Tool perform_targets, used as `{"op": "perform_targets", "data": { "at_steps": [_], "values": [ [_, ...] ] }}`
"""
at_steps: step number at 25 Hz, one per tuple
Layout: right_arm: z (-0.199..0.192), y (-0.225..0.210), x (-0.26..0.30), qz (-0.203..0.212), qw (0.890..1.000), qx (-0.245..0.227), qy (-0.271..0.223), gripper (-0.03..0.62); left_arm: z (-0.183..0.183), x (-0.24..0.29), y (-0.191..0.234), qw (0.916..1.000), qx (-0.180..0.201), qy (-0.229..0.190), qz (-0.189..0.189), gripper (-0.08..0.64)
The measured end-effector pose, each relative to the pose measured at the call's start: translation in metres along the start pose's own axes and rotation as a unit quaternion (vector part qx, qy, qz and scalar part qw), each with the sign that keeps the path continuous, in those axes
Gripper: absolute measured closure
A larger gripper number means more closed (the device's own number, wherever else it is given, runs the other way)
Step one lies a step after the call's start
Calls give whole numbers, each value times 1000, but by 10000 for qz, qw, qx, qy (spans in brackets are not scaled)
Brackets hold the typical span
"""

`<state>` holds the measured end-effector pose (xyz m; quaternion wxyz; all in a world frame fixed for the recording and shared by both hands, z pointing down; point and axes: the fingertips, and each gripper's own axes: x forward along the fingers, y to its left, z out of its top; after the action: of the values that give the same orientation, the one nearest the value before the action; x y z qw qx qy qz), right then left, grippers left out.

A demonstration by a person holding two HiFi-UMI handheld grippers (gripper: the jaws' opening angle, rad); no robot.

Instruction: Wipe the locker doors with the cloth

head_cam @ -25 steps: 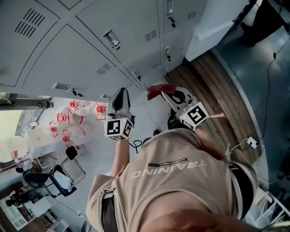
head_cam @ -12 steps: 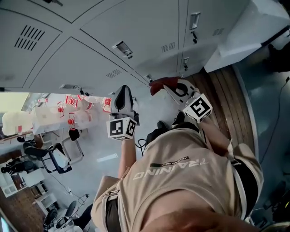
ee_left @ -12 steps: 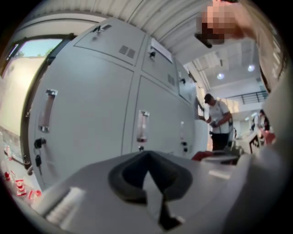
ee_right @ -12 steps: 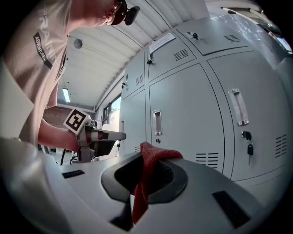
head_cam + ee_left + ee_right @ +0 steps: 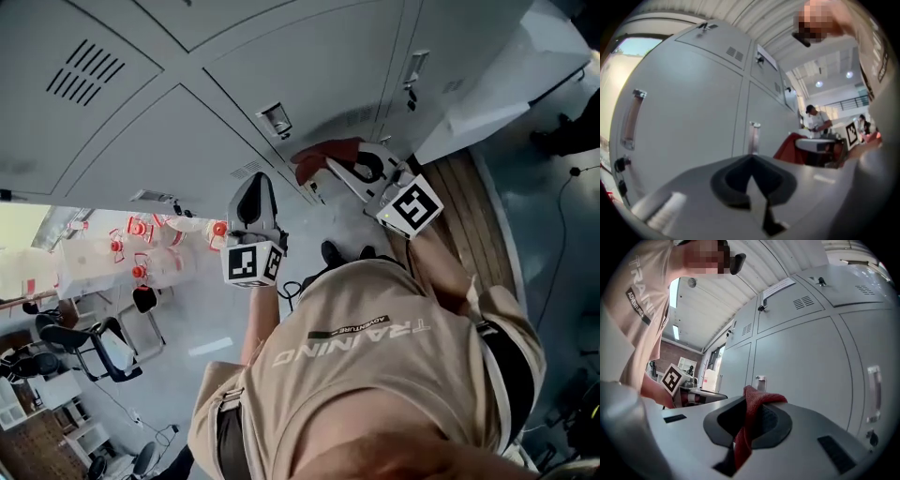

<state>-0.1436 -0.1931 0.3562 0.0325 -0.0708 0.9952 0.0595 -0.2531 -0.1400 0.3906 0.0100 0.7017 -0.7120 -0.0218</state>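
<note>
Cloth moved up the locker door, clamped in right hand-held gripper.

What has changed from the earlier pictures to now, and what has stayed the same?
The right gripper carried the red fabric cloth from the foot of the grey metal locker doors higher up a door face. It stays shut on the cloth. The left gripper stays shut, empty, apart from the lockers.
</note>
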Motion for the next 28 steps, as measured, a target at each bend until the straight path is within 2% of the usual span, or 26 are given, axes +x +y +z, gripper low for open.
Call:
{"op": "perform_targets", "data": {
  "at_steps": [4, 8, 14, 18, 20, 24, 28],
  "values": [
    [55, 2, 29, 163, 9986, -322, -376, 565, 6, 7, 12, 9995, 8, -96, -299, 555],
    [118, -4, 51, 149, 9936, -737, -844, 565, -1, 11, 27, 9990, 48, -52, -451, 555],
    [202, 0, 70, 425, 9753, -1484, -1578, 565, -1, 8, 52, 9998, 15, -67, -197, 555],
    [243, 3, 83, 472, 9656, -1752, -1861, 565, 3, 6, 53, 10000, -66, -12, -60, 555],
    [253, 0, 88, 402, 9647, -1741, -1935, 565, 6, 5, 47, 10000, -23, 30, -64, 555],
    [249, -14, 104, 179, 9721, -1617, -1691, 564, 13, 2, 33, 10000, 46, 2, -49, 555],
    [224, -20, 112, -136, 9705, -1997, -1345, 565, 10, -3, 25, 10000, 54, -10, 14, 555]
  ]
}}
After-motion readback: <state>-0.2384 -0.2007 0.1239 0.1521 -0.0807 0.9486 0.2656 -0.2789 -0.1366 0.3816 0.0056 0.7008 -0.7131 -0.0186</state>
